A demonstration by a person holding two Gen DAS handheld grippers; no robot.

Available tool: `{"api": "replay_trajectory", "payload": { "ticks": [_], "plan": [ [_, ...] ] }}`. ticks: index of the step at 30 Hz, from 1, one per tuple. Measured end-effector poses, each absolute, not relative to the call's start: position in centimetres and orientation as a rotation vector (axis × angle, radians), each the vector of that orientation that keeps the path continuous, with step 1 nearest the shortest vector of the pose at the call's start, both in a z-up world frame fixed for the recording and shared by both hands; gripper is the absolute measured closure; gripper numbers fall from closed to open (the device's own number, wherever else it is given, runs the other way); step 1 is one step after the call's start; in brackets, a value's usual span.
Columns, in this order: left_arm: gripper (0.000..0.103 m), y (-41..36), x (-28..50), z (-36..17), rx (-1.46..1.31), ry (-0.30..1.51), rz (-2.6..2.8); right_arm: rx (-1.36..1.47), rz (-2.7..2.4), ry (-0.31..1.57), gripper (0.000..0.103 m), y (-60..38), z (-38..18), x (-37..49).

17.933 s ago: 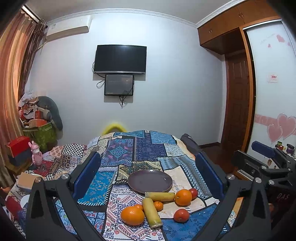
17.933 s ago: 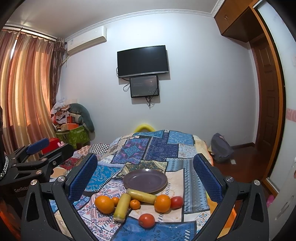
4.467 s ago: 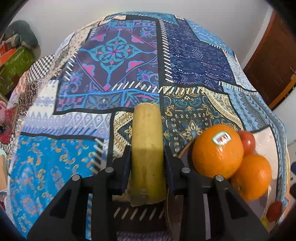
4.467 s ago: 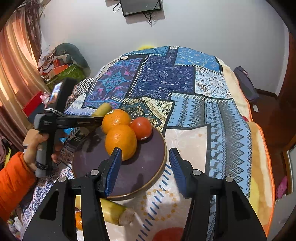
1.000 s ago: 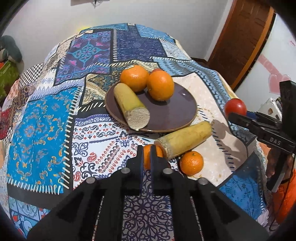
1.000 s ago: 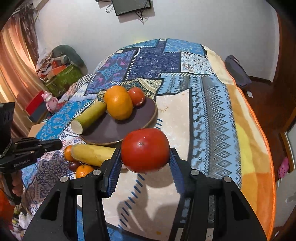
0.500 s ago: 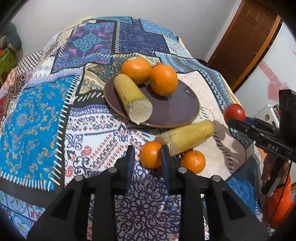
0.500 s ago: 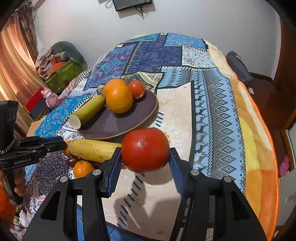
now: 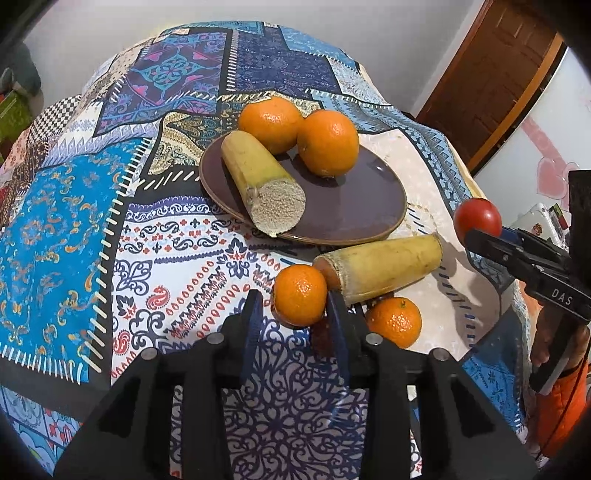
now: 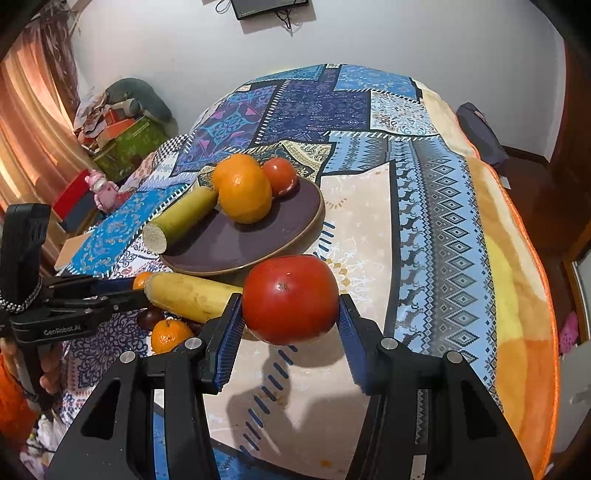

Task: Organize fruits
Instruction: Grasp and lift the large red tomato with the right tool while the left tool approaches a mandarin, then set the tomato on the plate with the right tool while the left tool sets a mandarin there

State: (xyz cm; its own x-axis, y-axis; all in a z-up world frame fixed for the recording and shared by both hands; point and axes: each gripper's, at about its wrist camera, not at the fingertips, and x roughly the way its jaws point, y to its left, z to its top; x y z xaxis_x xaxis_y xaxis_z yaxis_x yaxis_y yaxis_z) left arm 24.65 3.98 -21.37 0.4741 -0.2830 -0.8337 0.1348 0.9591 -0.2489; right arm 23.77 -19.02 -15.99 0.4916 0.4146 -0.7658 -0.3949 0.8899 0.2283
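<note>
Cane piece (image 9: pixel 380 269) lies crosswise below plate (image 9: pixel 354 206); right hand-held gripper (image 10: pixel 290 317) clamps tomato (image 10: pixel 290 299).

A home bedroom: patchwork bedspread (image 10: pixel 369 110), curtains (image 10: pixel 33 122), wall-mounted screen (image 10: pixel 269 7), wooden door (image 9: pixel 495 77).

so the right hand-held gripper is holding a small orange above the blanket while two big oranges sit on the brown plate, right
Not quite. The right hand-held gripper holds a red tomato, not a small orange, as the right wrist view shows. The rest stands: it is above the blanket, and two big oranges sit on the brown plate.
</note>
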Motion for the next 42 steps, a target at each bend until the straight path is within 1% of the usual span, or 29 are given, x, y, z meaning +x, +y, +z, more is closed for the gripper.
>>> {"api": "replay_trajectory", "payload": {
  "ticks": [2,3,10,18,24,32,42],
  "plan": [
    [0.070,4.0,24.5,-21.4,-0.151,1.034,-0.266,0.025,0.491,0.933,0.056,-19.0,-15.9,23.9],
    [0.075,4.0,24.4,-21.3,-0.156,1.029,-0.276,0.027,0.490,0.931,0.056,-19.0,-15.9,23.9],
    [0.075,4.3,23.7,-20.4,-0.138,1.009,-0.261,0.042,0.498,0.917,0.056,-18.6,-15.5,24.5],
    [0.075,5.1,24.1,-15.9,-0.151,0.907,-0.248,0.033,0.506,0.876,0.056,-17.4,-14.3,26.3],
    [0.075,4.9,26.8,-13.8,-0.141,0.858,-0.240,0.012,0.507,0.860,0.056,-16.1,-13.7,28.4],
    [0.075,4.4,30.9,-14.6,-0.149,0.872,-0.222,-0.022,0.497,0.899,0.056,-14.7,-14.9,31.4],
    [0.075,3.4,34.7,-17.9,-0.130,0.948,-0.205,-0.061,0.481,0.972,0.056,-13.6,-17.3,33.7]
  ]
}}
